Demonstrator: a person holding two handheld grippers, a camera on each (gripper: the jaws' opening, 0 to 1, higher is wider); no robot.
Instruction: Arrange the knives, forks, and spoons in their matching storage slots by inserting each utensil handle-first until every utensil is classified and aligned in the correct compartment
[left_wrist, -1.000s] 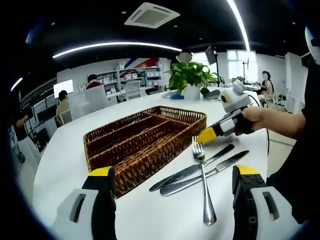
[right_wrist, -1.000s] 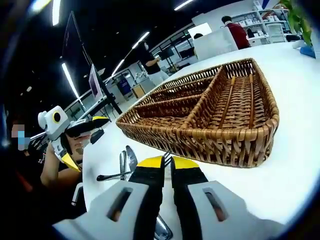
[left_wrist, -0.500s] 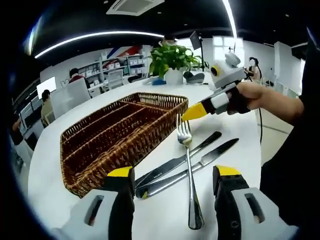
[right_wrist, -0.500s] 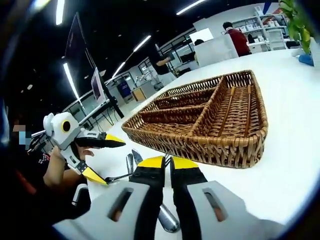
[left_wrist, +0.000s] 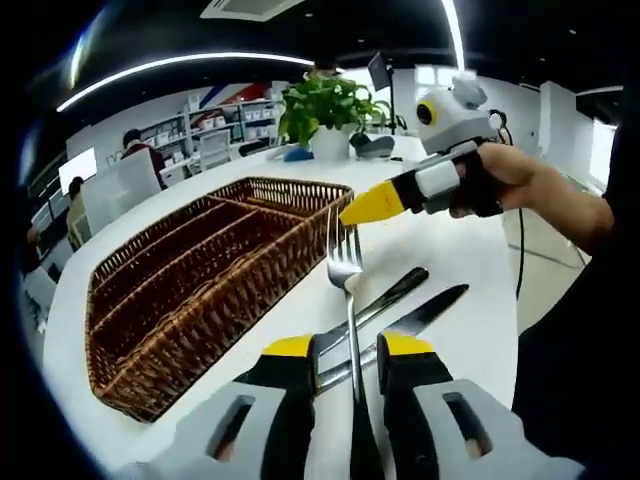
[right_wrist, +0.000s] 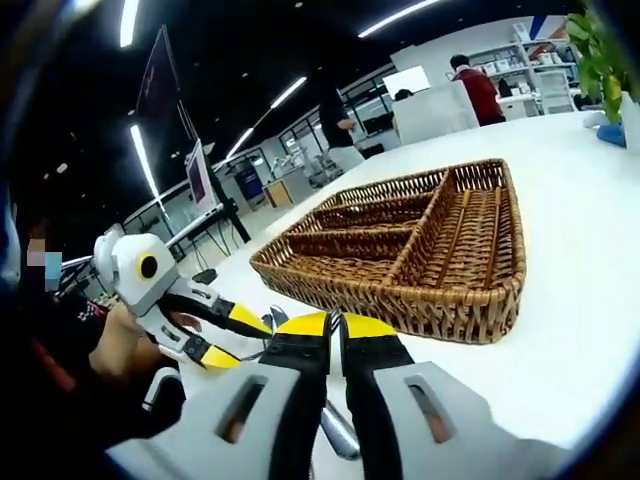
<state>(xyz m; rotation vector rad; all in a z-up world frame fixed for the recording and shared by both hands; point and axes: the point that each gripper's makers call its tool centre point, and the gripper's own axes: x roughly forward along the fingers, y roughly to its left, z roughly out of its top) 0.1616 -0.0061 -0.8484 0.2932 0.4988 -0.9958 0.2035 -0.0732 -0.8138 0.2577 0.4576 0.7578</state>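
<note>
On a white table (left_wrist: 470, 260) stands a wicker cutlery tray (left_wrist: 190, 275) with long compartments, and no utensil can be seen inside it. Just beside its right side, in the left gripper view, lie a fork (left_wrist: 347, 300) and two knives (left_wrist: 405, 300). The fork lies across the knives, its tines pointing away from the camera, toward the far end of the tray.

The left gripper (left_wrist: 347, 348) is low over these utensils. Its yellow-tipped jaws stand narrow, one on each side of the fork handle, with only small gaps; whether they already press it cannot be told. In the right gripper view the same gripper (right_wrist: 232, 335) shows at the lower left, held by a hand (right_wrist: 120, 345), its tips close together at the utensils.

The right gripper (right_wrist: 333, 324) has its jaws closed together with nothing between them, near the corner of the wicker tray (right_wrist: 420, 250). In the left gripper view it (left_wrist: 372, 205) hangs above the fork tines, held by a hand (left_wrist: 500, 180).

A potted plant (left_wrist: 325, 115) stands at the far end of the table.
</note>
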